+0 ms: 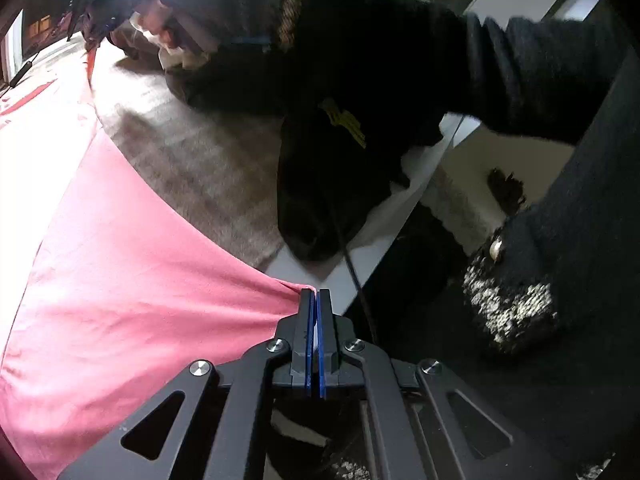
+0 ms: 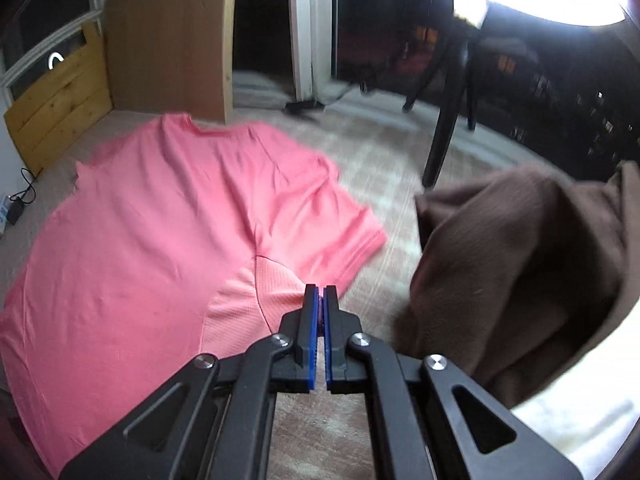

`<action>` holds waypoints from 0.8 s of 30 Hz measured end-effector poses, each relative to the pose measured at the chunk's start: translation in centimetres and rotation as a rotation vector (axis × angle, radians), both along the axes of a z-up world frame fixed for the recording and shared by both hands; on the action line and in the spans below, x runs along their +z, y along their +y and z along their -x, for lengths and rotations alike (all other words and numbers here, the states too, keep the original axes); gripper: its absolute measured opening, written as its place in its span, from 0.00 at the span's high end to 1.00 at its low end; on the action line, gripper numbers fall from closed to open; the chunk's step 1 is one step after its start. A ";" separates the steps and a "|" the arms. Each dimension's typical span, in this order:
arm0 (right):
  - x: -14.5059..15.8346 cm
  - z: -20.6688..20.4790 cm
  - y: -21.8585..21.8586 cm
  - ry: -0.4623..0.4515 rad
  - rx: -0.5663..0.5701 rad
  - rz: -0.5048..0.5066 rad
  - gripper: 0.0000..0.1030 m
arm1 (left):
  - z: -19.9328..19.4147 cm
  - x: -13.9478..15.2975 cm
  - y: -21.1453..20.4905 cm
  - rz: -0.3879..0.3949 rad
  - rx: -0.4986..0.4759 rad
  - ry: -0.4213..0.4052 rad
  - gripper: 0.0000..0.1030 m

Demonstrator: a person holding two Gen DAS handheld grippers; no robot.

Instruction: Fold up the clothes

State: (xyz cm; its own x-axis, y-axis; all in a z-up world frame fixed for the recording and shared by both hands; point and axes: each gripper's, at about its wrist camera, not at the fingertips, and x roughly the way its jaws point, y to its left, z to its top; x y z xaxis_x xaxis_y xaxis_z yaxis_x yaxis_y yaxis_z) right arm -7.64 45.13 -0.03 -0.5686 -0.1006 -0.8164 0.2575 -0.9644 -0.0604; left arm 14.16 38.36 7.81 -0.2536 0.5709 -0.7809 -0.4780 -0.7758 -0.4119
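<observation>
Both grippers pinch the pink T-shirt point(image 2: 160, 216) at its near edge. Left gripper point(image 1: 315, 294): jaws pressed together on a corner of pink fabric, cloth drawn taut into the tips. Right gripper point(image 2: 321, 292): jaws nearly closed, a bit of pink cloth visible between the blue pads, grip sited beside the mesh panel under the sleeve point(image 2: 352, 236).

Judgement: two grips along one edge suggest the edge is to be lifted and carried over as a fold; the tension keeps the cloth flat.

The shirt lies spread on the pale carpet point(image 2: 384, 168), collar at the far end.

Right view only: whole shirt outline, brown garment point(image 2: 520, 280) just right of the shirt, dark table legs point(image 2: 444, 128) and wooden panels point(image 2: 168, 36) beyond.

Left view only: black clothing point(image 1: 360, 92) heaped past the shirt, a white board point(image 1: 384, 232) under its near end, a cable point(image 1: 352, 268) crossing that board. Whether the black heap touches the shirt is unclear.
</observation>
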 end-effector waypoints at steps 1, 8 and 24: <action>-0.4 0.1 -0.3 -0.007 -0.001 -0.052 0.98 | 0.3 -0.5 0.1 -0.005 0.005 -0.018 0.99; -3.3 0.8 -0.6 -0.080 -0.017 -0.167 0.97 | 0.8 -2.6 0.1 0.013 0.024 -0.112 0.89; 2.9 -7.9 -2.0 -0.078 0.025 0.107 0.77 | -14.7 1.5 -26.5 0.185 0.743 -0.100 0.61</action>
